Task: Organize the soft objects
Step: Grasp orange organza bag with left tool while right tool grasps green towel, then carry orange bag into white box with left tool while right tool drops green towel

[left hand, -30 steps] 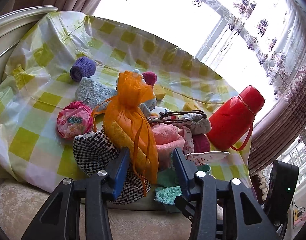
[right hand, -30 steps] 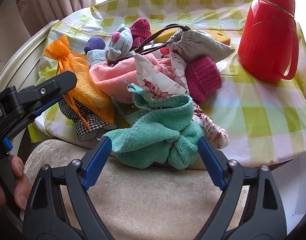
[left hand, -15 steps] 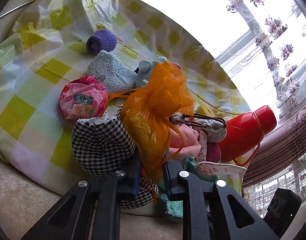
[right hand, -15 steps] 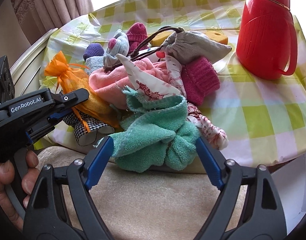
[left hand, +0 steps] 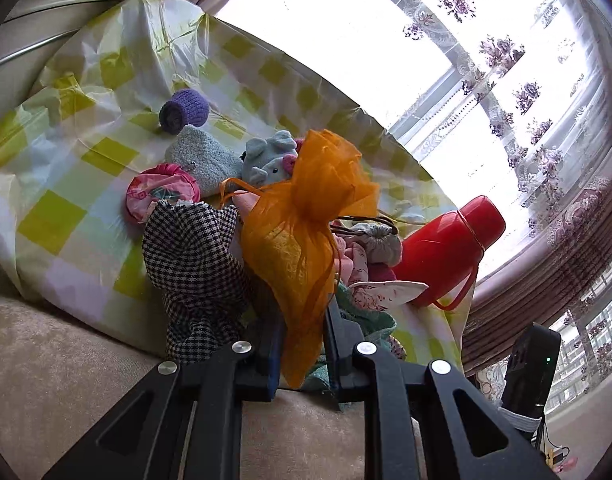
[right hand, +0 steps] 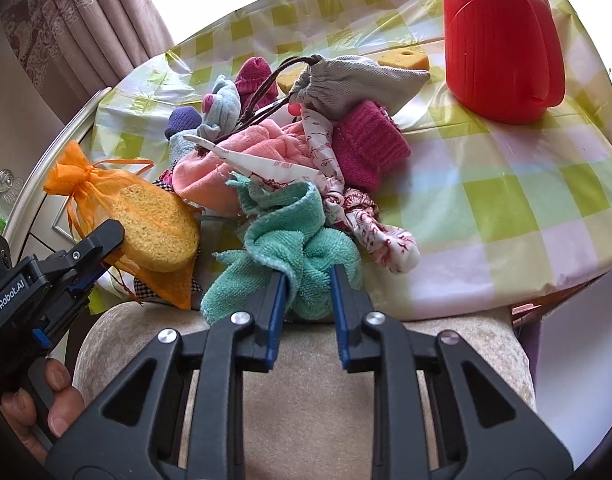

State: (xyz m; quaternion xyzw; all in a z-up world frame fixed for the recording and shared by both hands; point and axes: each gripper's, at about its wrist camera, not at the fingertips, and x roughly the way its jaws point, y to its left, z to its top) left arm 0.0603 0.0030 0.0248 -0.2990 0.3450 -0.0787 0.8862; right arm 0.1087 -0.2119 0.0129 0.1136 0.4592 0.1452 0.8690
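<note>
You are pinching two things at the near edge of the pile, one in each hand. Your right gripper [right hand: 304,280] is pressing its blue-padded jaws into a fold of the teal terry washcloth [right hand: 284,246], which is bunching at the table's front edge just above the beige plush cushion [right hand: 298,360]. Expect it to be light and limp; a pinch on one fold will be letting the rest trail, so a bite deeper into the bunch would probably be carrying more of it.

Your left gripper [left hand: 302,334] is closing narrowly on the lower end of the sheer orange organza drawstring pouch [left hand: 302,216], which is standing up between the jaws with a yellow porous sponge [right hand: 154,232] showing inside. The mesh looks slippery and crisp, the sponge springy and nearly weightless; gripping through the mesh onto the sponge should be holding better than the loose fabric alone.

Touching the pouch, a black-and-white houndstooth cloth [left hand: 194,248] is draping over the edge. Behind the washcloth, a pink fleece cloth [right hand: 242,160], a magenta ribbed knit sock [right hand: 370,144] and a grey drawstring bag [right hand: 354,80] are lying heaped together, all soft and crushable. Farther back, a purple knitted roll [left hand: 184,110] is sitting on the glossy yellow-checked plastic tablecloth [right hand: 526,200], and a rigid red plastic thermos jug [right hand: 502,40] is standing at the far right.
</note>
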